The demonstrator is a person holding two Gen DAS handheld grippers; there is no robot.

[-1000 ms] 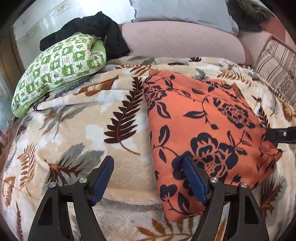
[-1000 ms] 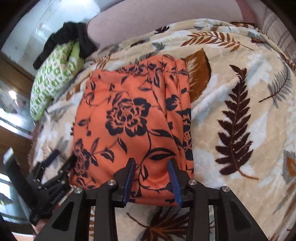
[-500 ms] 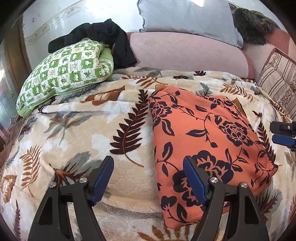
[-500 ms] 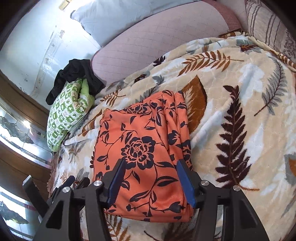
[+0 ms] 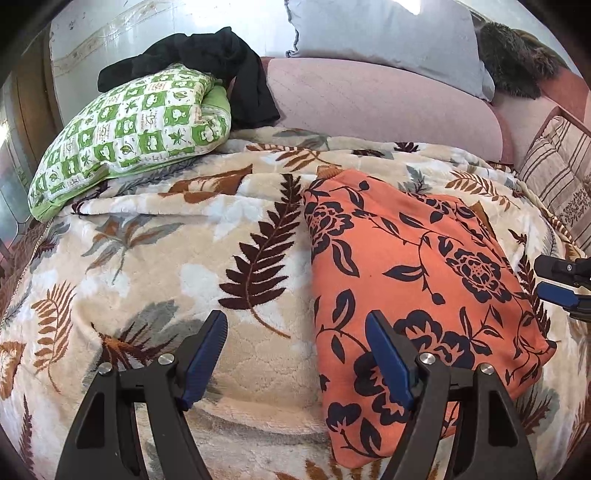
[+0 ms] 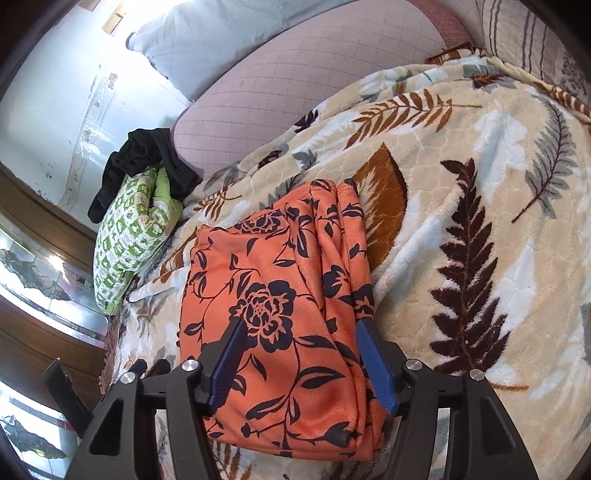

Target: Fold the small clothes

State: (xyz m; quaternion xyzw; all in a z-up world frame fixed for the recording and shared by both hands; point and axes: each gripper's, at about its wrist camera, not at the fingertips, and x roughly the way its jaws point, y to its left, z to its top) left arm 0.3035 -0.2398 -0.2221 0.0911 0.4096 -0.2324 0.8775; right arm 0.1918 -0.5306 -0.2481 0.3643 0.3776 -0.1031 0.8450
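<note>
An orange garment with dark blue flowers (image 5: 413, 288) lies folded in a rough rectangle on the leaf-patterned blanket (image 5: 184, 280); it also shows in the right wrist view (image 6: 280, 317). My left gripper (image 5: 297, 336) is open and empty, above the blanket at the garment's left near edge. My right gripper (image 6: 301, 339) is open and empty, above the garment's near end; its tips also show in the left wrist view (image 5: 554, 280) at the far right. My left gripper is partly visible in the right wrist view (image 6: 147, 369).
A green-and-white pillow (image 5: 129, 129) with a black garment (image 5: 221, 70) on it lies at the back left. A pink bolster (image 5: 376, 107) and a grey pillow (image 5: 384, 33) run along the back. A striped cushion (image 5: 561, 177) is at the right.
Both grippers have lifted and drawn back from the folded garment. The right gripper's jaws have opened wider. The garment lies still.
</note>
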